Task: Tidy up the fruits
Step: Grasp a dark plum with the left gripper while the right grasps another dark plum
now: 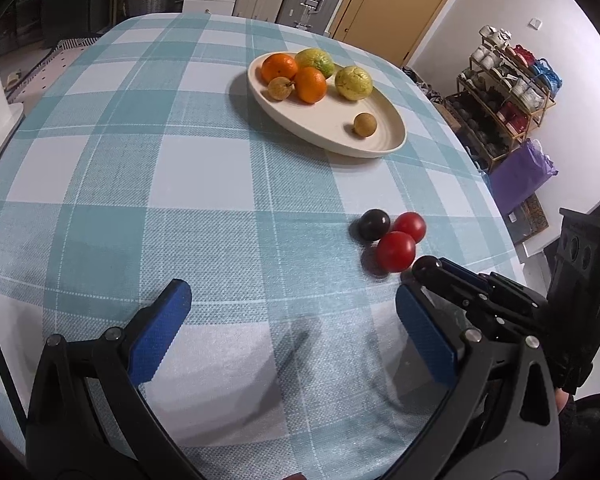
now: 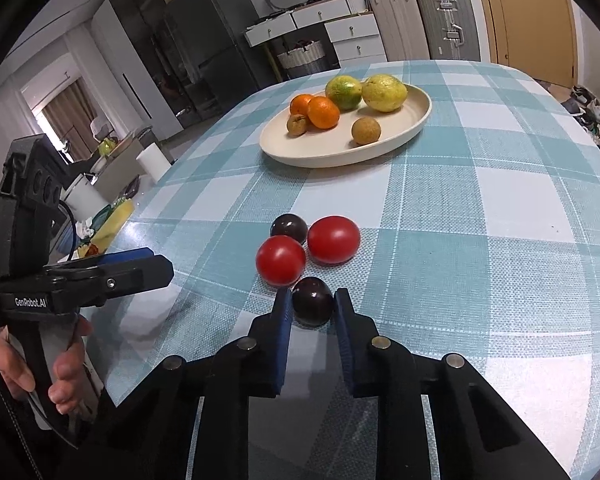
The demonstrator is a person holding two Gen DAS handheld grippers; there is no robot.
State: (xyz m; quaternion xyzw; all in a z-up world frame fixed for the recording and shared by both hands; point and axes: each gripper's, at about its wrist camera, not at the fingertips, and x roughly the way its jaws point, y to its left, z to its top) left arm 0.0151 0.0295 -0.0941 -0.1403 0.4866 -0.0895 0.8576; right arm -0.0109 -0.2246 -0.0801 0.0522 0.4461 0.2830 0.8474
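Observation:
My right gripper (image 2: 313, 299) is shut on a dark plum (image 2: 313, 301) that rests on the checked tablecloth; from the left wrist view the same plum (image 1: 426, 267) sits at the tips of the right gripper (image 1: 427, 274). Just beyond it lie two red tomatoes (image 2: 281, 259) (image 2: 333, 239) and a second dark plum (image 2: 289, 227), touching each other. A cream plate (image 2: 396, 142) further back holds two oranges, two yellow-green fruits and two small brown fruits. My left gripper (image 1: 290, 302) stands open over bare cloth, to the left of the tomatoes (image 1: 396, 251).
The table's right edge (image 1: 504, 216) runs close to the tomatoes. Its left edge (image 2: 140, 216) drops off beside my left gripper (image 2: 132, 266), which a hand (image 2: 66, 380) holds. Drawers, suitcases and a shelf stand beyond the table.

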